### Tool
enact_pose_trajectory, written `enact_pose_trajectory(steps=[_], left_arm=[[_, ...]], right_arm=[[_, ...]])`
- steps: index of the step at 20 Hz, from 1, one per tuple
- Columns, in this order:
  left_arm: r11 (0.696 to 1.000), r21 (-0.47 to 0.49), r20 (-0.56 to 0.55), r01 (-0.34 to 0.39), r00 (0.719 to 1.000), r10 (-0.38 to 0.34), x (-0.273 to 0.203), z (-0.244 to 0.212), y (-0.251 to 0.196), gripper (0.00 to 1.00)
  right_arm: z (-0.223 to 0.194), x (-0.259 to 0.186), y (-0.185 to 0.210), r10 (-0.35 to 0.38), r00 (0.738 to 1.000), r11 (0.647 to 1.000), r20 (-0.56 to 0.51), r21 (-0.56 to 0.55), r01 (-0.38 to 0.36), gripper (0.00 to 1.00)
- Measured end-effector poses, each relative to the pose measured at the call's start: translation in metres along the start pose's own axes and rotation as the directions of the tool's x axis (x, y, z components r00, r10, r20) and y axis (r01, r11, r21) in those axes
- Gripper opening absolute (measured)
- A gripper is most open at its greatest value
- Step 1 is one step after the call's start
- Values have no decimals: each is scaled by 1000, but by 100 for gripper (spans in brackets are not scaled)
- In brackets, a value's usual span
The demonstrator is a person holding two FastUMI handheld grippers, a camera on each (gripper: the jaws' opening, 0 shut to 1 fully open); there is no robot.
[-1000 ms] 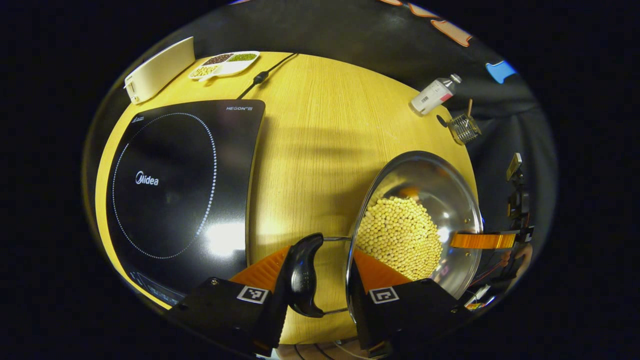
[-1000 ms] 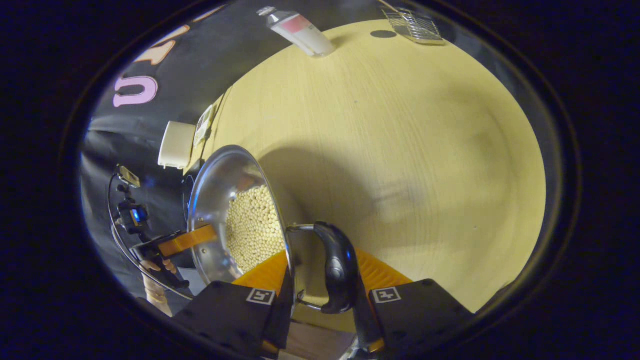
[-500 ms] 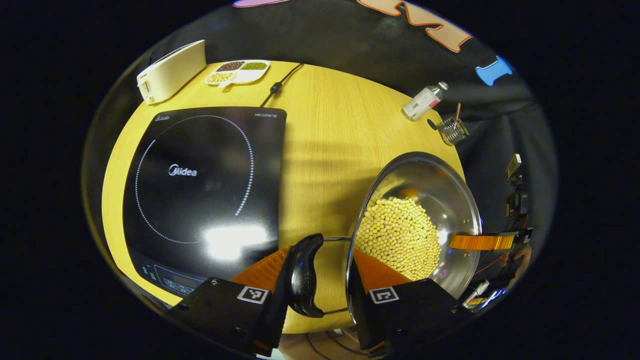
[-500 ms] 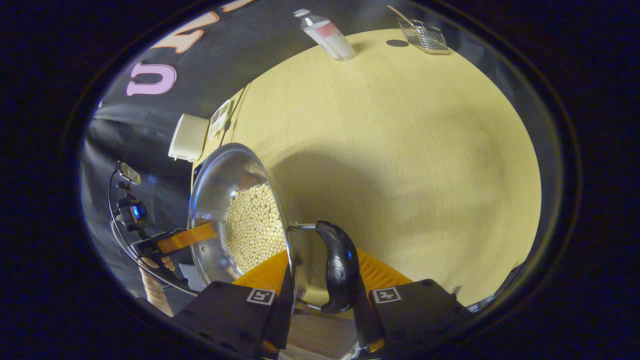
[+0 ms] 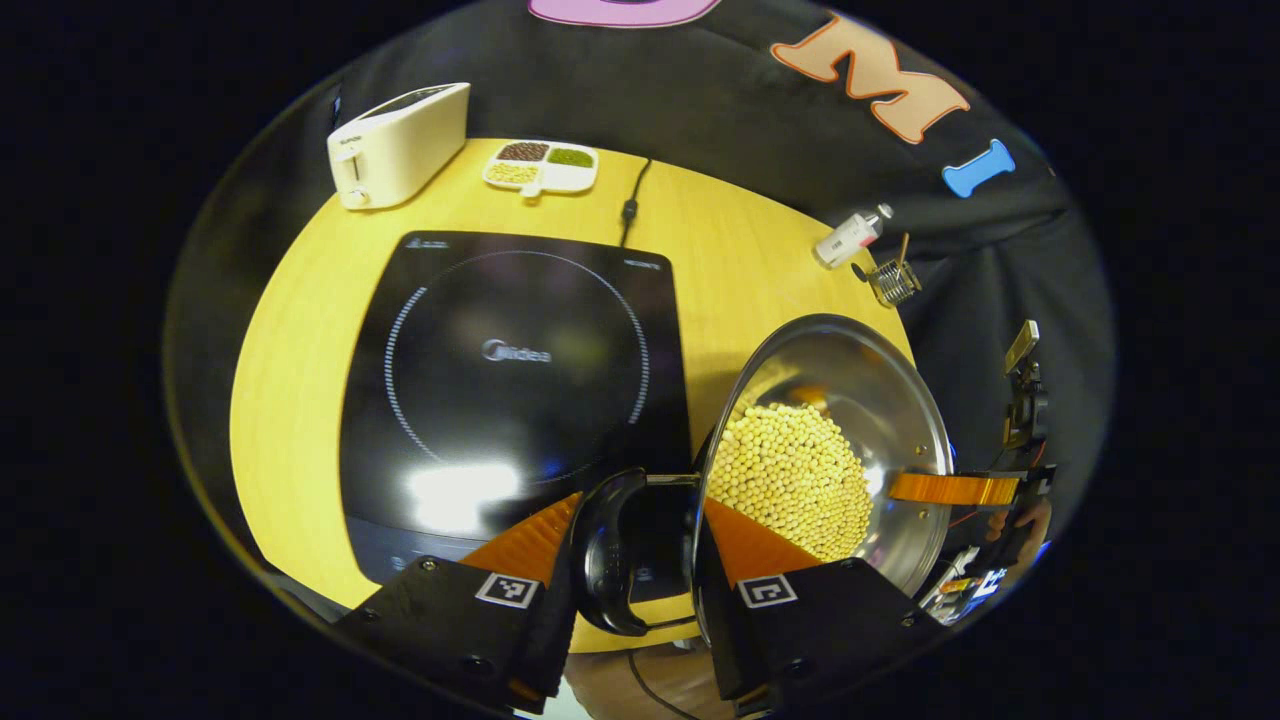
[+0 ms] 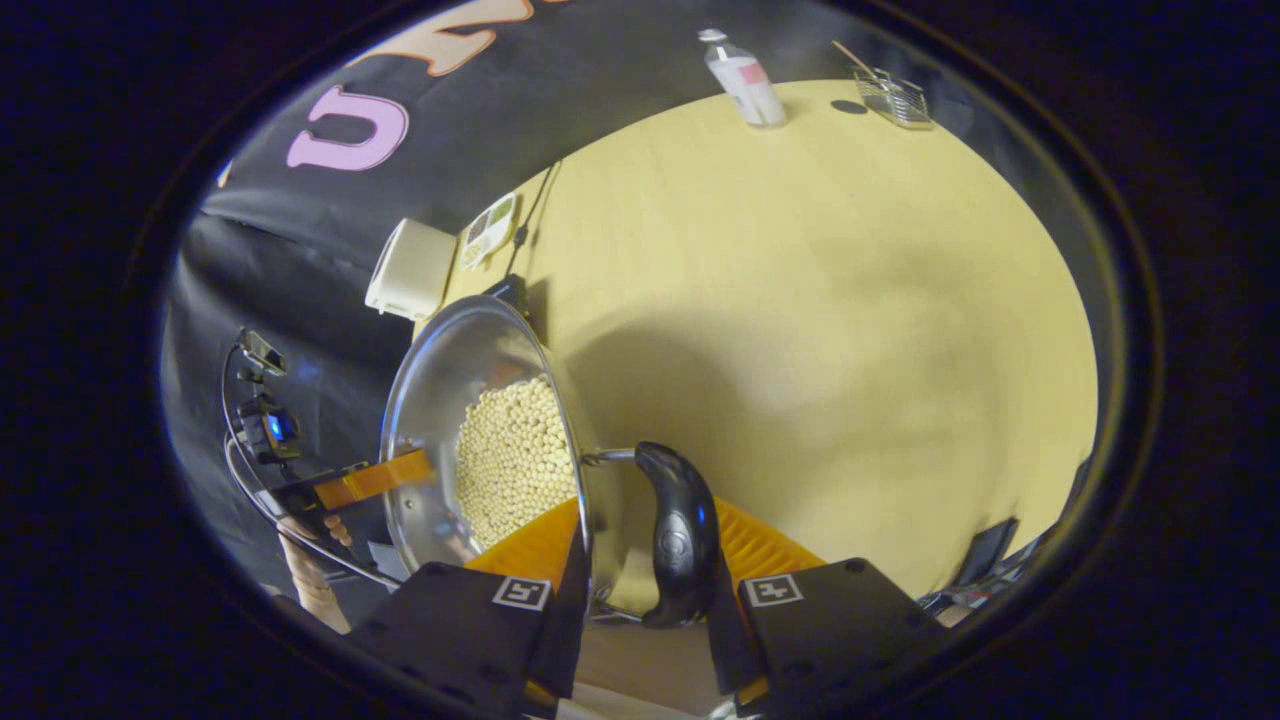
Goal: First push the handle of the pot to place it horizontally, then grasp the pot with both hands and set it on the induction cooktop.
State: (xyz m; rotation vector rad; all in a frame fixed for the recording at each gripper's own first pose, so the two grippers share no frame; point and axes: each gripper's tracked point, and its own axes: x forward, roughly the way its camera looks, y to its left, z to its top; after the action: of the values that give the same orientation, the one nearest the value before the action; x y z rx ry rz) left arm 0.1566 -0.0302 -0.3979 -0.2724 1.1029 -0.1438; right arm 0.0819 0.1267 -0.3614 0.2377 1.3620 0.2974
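Since a second ago the induction cooktop (image 5: pixel 515 375) has slid toward the middle of my left gripper view, and the pot (image 5: pixel 905 410) I carry now hangs with its left handle over the cooktop's near right corner instead of over bare table (image 5: pixel 290 330). My left gripper (image 5: pixel 632 545) is clamped on the pot, one finger outside the black left handle (image 5: pixel 603 555) and the other inside the rim, against the heap of pale yellow beans (image 5: pixel 790 475). In the right gripper view my right gripper (image 6: pixel 638 555) grips the opposite side the same way, one finger inside the rim by the beans and the other outside the black right handle (image 6: pixel 683 535), both pressing. The pot looks lifted off the wood; its shadow falls on the table beyond it. At the table's far edge stand a cream toaster (image 5: pixel 398 145) and a divided dish (image 5: pixel 541 167) of grains, with a black cord (image 5: pixel 631 200) running to the cooktop. Well to the right are a small bottle (image 5: pixel 849 237) and, just beside it, a wire basket (image 5: pixel 892 281).
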Motion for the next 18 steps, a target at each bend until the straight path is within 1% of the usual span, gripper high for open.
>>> enact_pose_trajectory(steps=[2,3,4,5,9,11,12,18], left_arm=[[1000,9,16,-7,1000,7,2,3,1,58],[1000,10,22,-12,1000,12,2,3,-1,58],[1000,12,28,-17,999,17,2,4,-3,60],[1000,13,34,-23,999,23,2,4,-3,58],[998,45,87,-48,995,44,2,3,-3,58],[996,64,122,-61,991,53,0,5,-4,60],[996,70,137,-64,989,54,0,5,-4,59],[994,66,191,-82,979,68,-3,0,-4,58]], right_arm=[[-6,10,24,7,1000,1000,12,-2,-7,55],[-8,16,35,11,1000,1000,17,-1,-11,50],[-10,21,46,14,1000,1000,24,1,-14,51],[-9,27,56,17,999,1000,33,3,-17,50],[-5,47,89,15,998,1000,68,-7,-15,50],[2,57,103,21,996,1000,88,-9,-20,50],[7,62,108,23,995,1000,101,-11,-22,50],[41,92,134,47,976,998,214,31,-54,47]])
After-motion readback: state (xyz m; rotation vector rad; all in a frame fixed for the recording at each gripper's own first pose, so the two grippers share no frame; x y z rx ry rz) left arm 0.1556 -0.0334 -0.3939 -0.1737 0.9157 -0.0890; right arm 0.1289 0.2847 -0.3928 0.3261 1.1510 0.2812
